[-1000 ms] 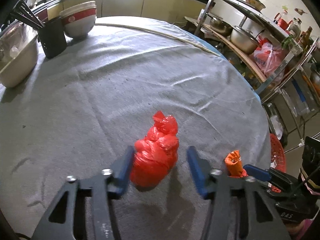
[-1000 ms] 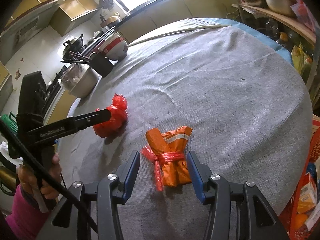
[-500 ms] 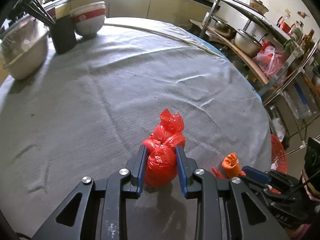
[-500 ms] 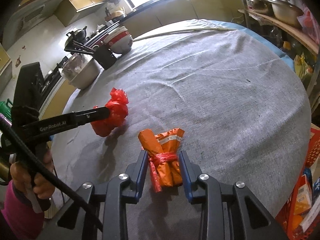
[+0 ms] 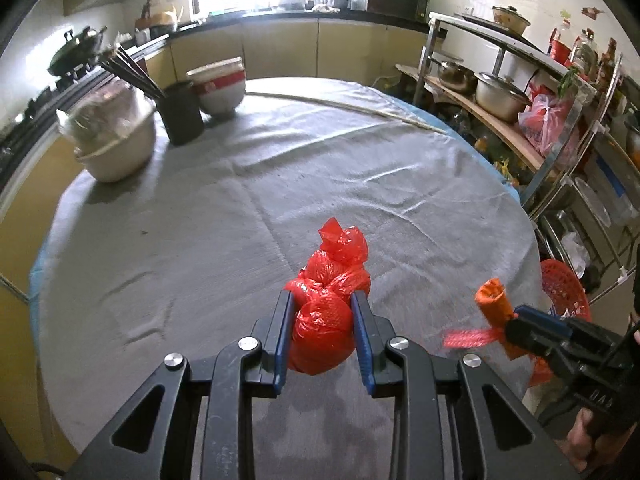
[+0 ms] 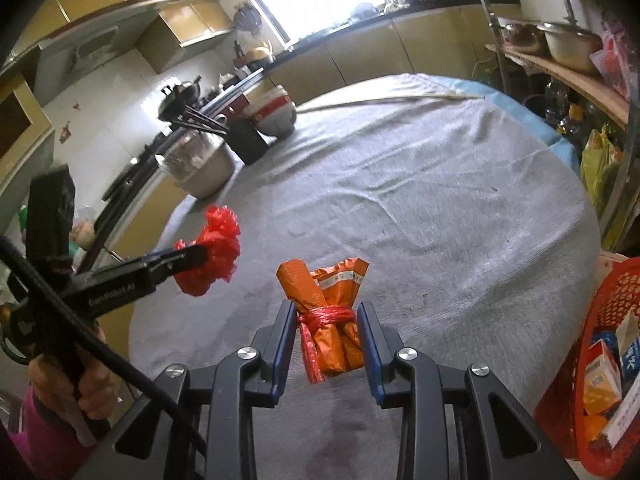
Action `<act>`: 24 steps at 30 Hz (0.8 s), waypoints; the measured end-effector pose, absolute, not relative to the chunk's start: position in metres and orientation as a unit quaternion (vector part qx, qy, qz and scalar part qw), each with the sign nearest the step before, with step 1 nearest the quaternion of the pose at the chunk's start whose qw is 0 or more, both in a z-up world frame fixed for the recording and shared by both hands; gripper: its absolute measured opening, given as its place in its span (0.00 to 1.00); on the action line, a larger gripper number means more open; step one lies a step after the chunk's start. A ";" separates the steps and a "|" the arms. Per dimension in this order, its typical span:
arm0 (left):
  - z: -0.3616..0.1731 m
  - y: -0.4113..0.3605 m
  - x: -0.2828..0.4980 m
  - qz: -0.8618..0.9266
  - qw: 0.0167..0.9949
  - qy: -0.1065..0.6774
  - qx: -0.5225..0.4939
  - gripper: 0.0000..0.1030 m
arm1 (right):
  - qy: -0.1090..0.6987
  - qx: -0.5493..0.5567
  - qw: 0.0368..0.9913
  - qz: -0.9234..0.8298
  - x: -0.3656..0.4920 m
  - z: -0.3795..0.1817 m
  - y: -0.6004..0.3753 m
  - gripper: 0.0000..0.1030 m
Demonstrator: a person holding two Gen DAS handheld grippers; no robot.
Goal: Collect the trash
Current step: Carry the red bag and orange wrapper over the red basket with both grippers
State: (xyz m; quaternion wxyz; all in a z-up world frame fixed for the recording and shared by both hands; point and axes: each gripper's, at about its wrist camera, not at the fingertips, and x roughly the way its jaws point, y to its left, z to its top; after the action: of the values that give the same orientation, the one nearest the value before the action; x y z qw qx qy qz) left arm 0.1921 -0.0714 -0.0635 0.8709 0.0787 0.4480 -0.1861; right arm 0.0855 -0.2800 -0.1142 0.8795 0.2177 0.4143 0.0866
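Pinched in the left gripper (image 5: pixel 323 336) and right gripper (image 6: pixel 327 340) above the grey table (image 6: pixel 440 216): red bag (image 5: pixel 324 328), orange bundle (image 6: pixel 334 320), liable to slip from slick plastic short of the red basket (image 6: pixel 608 308).

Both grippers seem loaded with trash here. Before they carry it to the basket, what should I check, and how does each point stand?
1. Left gripper shut on red bag: ok.
2. Right gripper shut on orange bundle: ok.
3. Red bag clear of the table: ok, hanging above it in the right wrist view.
4. Orange bundle clear of the table: cannot tell.
5. Red basket within sight at the table's right edge: ok.
6. Room left in the basket: cannot tell, boxes already inside.
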 end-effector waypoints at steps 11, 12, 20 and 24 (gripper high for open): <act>-0.019 -0.071 0.140 -0.166 0.899 0.389 0.112 0.29 | 0.366 0.211 0.902 0.084 0.046 -0.071 -0.282 0.33; -0.015 -0.071 0.136 -0.163 0.901 0.385 0.115 0.29 | 0.363 0.212 0.904 0.084 0.043 -0.068 -0.283 0.33; 0.006 -0.076 0.113 -0.149 0.914 0.352 0.135 0.29 | 0.338 0.212 0.913 0.081 0.024 -0.048 -0.289 0.33; 0.013 -0.079 0.105 -0.145 0.919 0.338 0.143 0.29 | 0.329 0.214 0.916 0.082 0.018 -0.042 -0.291 0.33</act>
State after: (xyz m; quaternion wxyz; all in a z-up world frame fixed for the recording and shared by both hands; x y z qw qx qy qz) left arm 0.1050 -0.0793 0.0127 0.9187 0.1430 0.3383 -0.1452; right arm 0.0177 -0.2906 -0.0420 0.9161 0.2144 0.3289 0.0816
